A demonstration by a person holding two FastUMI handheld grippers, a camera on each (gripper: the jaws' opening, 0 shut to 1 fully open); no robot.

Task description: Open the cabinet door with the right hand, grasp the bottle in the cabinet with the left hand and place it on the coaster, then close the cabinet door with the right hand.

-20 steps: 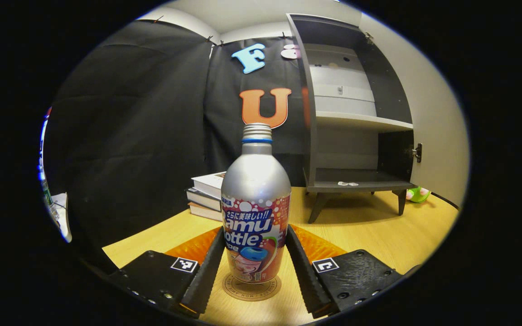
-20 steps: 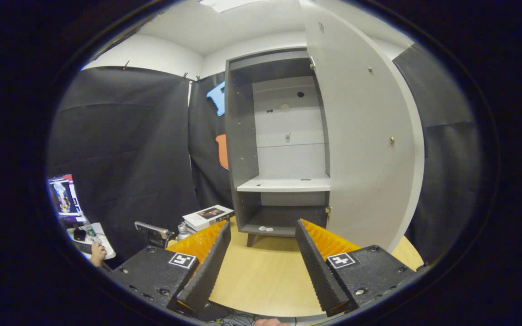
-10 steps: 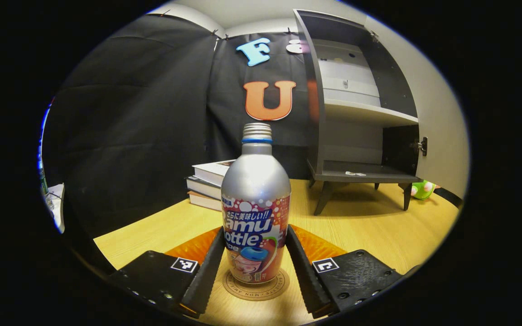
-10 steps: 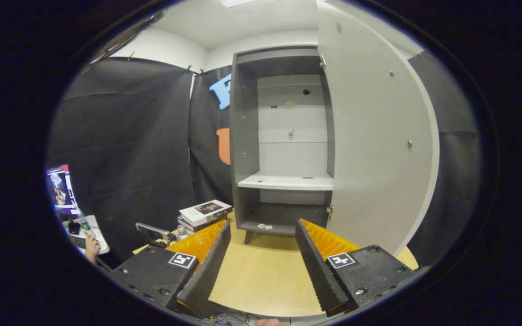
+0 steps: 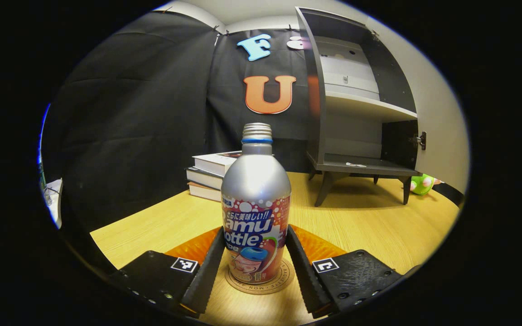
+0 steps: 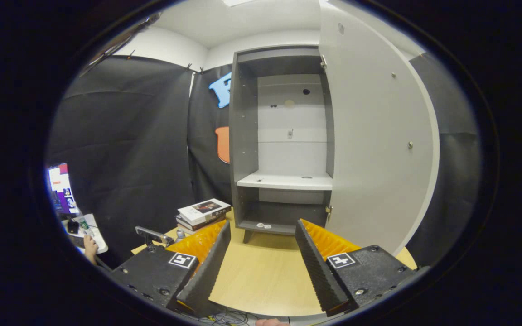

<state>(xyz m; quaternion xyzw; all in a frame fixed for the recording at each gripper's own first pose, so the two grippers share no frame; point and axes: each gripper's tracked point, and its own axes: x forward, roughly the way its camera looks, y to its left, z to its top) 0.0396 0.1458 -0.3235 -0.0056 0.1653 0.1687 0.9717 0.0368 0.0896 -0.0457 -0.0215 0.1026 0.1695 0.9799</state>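
Door opened: cabinet door (image 6: 374,149) swung wide on the right of the cabinet (image 6: 283,136), both shelves bare apart from a small scrap on the bottom board. Bottle (image 5: 255,213) out of the cabinet and upright between the fingers of the left hand-held gripper (image 5: 255,265), directly over the round coaster (image 5: 259,281) on the wooden surface (image 5: 369,222). Base at or touching the coaster (cannot tell which from this angle). Both fingers flat against the bottle's sides, so gripped, not yet let go.

Right hand-held gripper (image 6: 261,265) held back from the cabinet, fingers spread apart with nothing between them, pointing at the open shelves, well apart from the door.

Judged from this: first step done, fetching done, placing almost done. Left to do: ease the left fingers off the bottle, draw that gripper back without tipping it (tall, narrow, smooth metal, likely to topple if nudged), then bring the right gripper to the door's outer face or free edge and push it shut.

Elsewhere: stack of books (image 5: 211,174) left of the cabinet, a green object (image 5: 422,184) on the surface behind the cabinet's leg, a person's hand (image 6: 90,246) at a desk far left in the right gripper view.
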